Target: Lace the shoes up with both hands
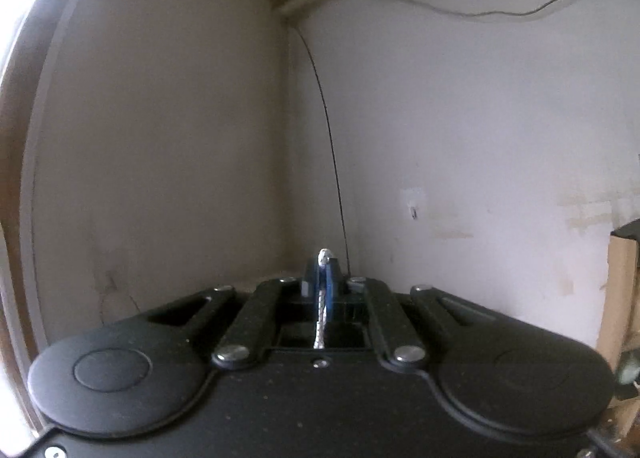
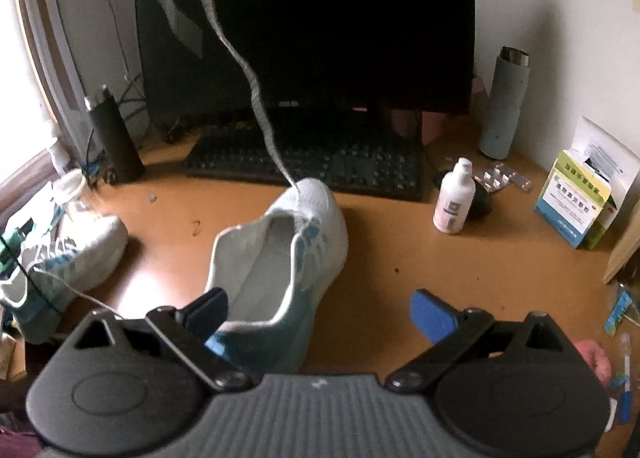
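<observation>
Orange-brown desk (image 2: pixel 400 258) with two white shoes (image 2: pixel 288 258), keyboard (image 2: pixel 320 161), bottles (image 2: pixel 454 197), medicine box (image 2: pixel 572 205)

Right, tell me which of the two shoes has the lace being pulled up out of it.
The middle shoe, right before the right gripper: its lace rises from the toe end. The other shoe lies at the desk's left edge.
</observation>
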Demonstrator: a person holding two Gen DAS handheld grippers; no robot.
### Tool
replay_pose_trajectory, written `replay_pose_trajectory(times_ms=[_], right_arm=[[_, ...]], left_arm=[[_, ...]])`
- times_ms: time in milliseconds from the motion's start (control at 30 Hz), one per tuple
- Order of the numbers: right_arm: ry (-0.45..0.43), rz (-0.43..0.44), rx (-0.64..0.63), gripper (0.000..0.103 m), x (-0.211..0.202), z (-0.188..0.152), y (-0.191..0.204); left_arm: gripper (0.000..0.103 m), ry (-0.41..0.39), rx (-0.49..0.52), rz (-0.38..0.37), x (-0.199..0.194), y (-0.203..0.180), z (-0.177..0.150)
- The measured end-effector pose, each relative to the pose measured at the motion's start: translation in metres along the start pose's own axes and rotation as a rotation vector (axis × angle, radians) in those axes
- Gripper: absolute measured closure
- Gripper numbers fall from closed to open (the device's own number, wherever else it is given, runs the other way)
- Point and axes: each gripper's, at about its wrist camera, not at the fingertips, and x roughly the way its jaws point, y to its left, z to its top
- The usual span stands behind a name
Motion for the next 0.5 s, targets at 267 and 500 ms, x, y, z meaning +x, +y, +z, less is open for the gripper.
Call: replay_pose_trajectory(times_ms=[267,500], right_arm=[[-0.014,0.028,0.0,0.004,-0.001,-0.002,-0.002],[-0.028,0.125,-0.088,0.013,-0.007,-0.008,0.01]], left_arm=[[0.103,0.495,-0.075,-0.032,0.045,-0.026,-0.169],[0.103,0.713,-0.274,-0.076,0.037,-0.027,-0.252]])
